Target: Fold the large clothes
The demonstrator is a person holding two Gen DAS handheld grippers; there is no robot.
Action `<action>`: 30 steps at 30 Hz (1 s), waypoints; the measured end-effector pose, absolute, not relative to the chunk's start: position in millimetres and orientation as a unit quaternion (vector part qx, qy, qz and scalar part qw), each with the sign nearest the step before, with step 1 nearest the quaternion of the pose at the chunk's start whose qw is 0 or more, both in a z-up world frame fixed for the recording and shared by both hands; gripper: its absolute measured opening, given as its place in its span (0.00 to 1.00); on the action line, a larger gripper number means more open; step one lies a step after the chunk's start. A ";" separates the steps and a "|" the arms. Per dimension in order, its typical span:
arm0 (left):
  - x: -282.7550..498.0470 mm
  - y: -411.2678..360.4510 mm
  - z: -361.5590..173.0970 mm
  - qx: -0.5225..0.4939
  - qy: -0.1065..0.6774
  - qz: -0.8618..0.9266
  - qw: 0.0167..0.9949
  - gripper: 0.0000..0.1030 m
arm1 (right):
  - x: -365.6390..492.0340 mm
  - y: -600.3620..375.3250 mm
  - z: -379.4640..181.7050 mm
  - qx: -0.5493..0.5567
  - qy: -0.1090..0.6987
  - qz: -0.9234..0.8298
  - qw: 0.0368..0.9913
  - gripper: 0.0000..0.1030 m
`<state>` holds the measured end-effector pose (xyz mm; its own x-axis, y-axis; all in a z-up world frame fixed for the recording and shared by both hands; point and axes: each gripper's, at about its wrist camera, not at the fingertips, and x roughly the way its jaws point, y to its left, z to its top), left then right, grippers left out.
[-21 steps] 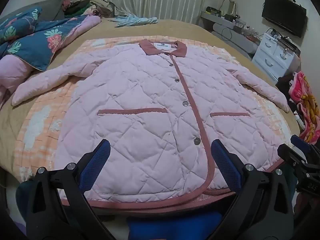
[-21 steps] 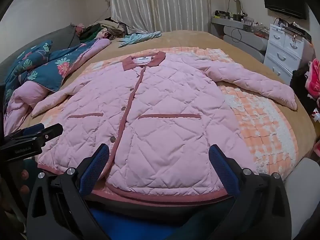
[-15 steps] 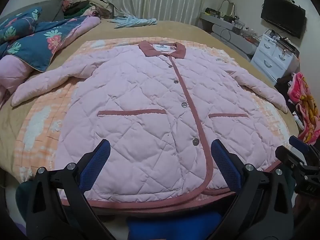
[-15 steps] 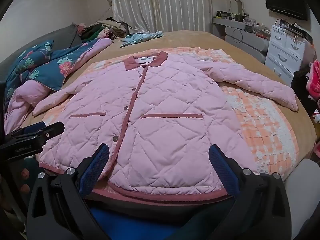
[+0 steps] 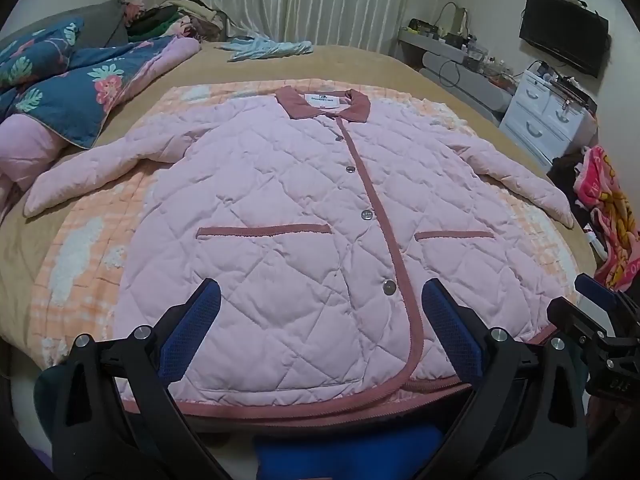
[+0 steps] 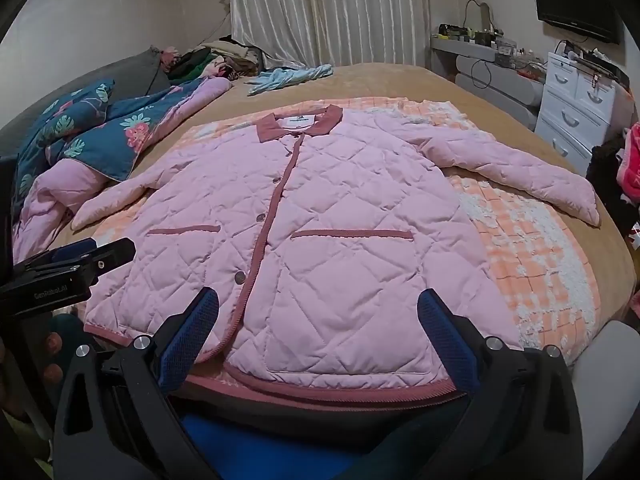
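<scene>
A pink quilted jacket (image 5: 288,208) (image 6: 340,216) with a dark rose collar and trim lies flat and buttoned, front up, on the bed, both sleeves spread out to the sides. My left gripper (image 5: 320,300) hovers open above the jacket's near hem, left of the button line, nothing between its blue pads. My right gripper (image 6: 318,304) is open too, over the hem on the right half of the jacket. Each gripper shows at the edge of the other's view, the right gripper (image 5: 592,320) low at the right and the left gripper (image 6: 68,268) at the left.
The jacket rests on an orange-and-white checked blanket (image 6: 532,248) over a tan bed cover (image 5: 24,248). A blue floral quilt (image 5: 80,92) lies at the left. A light blue garment (image 6: 288,76) lies at the far end. White drawers (image 6: 576,116) stand to the right.
Both views have shifted only slightly; the jacket sits a little higher in the frames. Both grippers stay open and the jacket has not moved.
</scene>
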<state>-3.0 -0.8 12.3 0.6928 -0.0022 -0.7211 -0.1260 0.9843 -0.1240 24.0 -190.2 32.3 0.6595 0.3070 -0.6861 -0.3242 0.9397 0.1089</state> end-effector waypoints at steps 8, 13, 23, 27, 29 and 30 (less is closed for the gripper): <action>-2.6 -1.6 17.8 -0.081 0.389 0.034 0.917 0.91 | 23.4 -189.5 33.2 -0.012 0.373 0.176 0.911 0.96; -2.4 -2.5 19.6 -0.080 0.388 0.034 0.917 0.91 | 23.1 -188.5 34.2 -0.012 0.373 0.178 0.911 0.96; -0.4 -3.0 21.7 -0.077 0.384 0.031 0.920 0.91 | 23.0 -185.7 36.5 -0.014 0.370 0.179 0.911 0.96; 0.2 -3.5 23.1 -0.076 0.383 0.031 0.920 0.91 | 22.9 -186.6 36.1 -0.014 0.370 0.180 0.911 0.96; 0.5 -2.7 21.9 -0.077 0.383 0.031 0.920 0.91 | 23.0 -185.9 36.3 -0.014 0.370 0.180 0.911 0.96; 0.8 -2.9 22.2 -0.077 0.383 0.031 0.920 0.91 | 23.1 -186.7 36.0 -0.014 0.370 0.180 0.911 0.96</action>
<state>0.8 -2.9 22.2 0.7052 -0.0024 -0.7090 -0.1153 0.9863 -0.1180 23.1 -186.7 36.0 0.6611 0.3179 -0.6796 -0.3379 0.9349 0.1086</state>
